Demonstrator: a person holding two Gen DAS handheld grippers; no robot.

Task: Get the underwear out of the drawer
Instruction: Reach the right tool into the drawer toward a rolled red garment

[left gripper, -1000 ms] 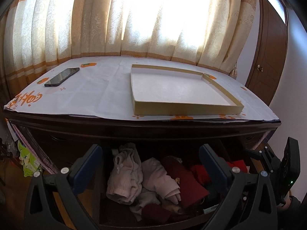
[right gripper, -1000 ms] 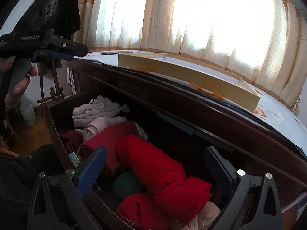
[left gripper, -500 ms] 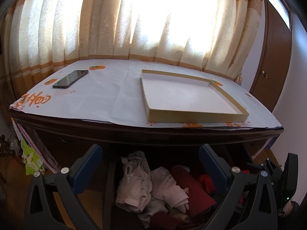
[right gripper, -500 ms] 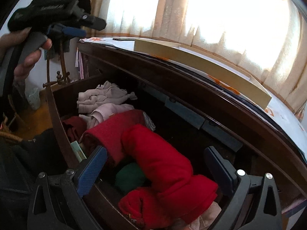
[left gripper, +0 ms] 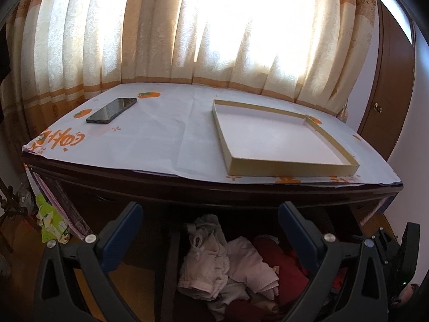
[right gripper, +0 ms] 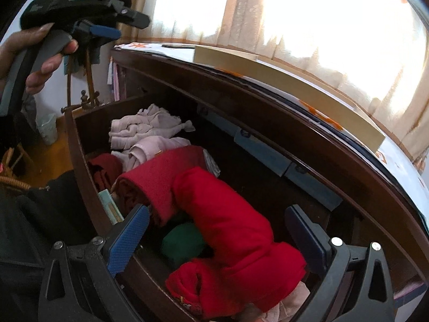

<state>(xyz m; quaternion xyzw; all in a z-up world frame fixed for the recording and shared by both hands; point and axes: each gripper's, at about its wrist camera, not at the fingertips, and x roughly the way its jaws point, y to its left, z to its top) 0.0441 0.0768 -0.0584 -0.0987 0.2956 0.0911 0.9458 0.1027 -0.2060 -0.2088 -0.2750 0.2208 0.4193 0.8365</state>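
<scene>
Underwear (right gripper: 228, 214) in open wooden drawer (right gripper: 80, 161).

- I am looking into a bedroom in somebody's home.
- Long cream and orange curtains (left gripper: 187, 32) hang over a bright window.
- A dark brown wooden dresser (left gripper: 209, 190) stands in front of them, with a white paper sheet with orange pictures (left gripper: 161, 134) on top.
- Its open wooden drawer (right gripper: 80, 155) is full of soft folded red and pink clothes (right gripper: 214, 209).
- A brown wooden wardrobe door (left gripper: 388, 94) stands at the side.
</scene>
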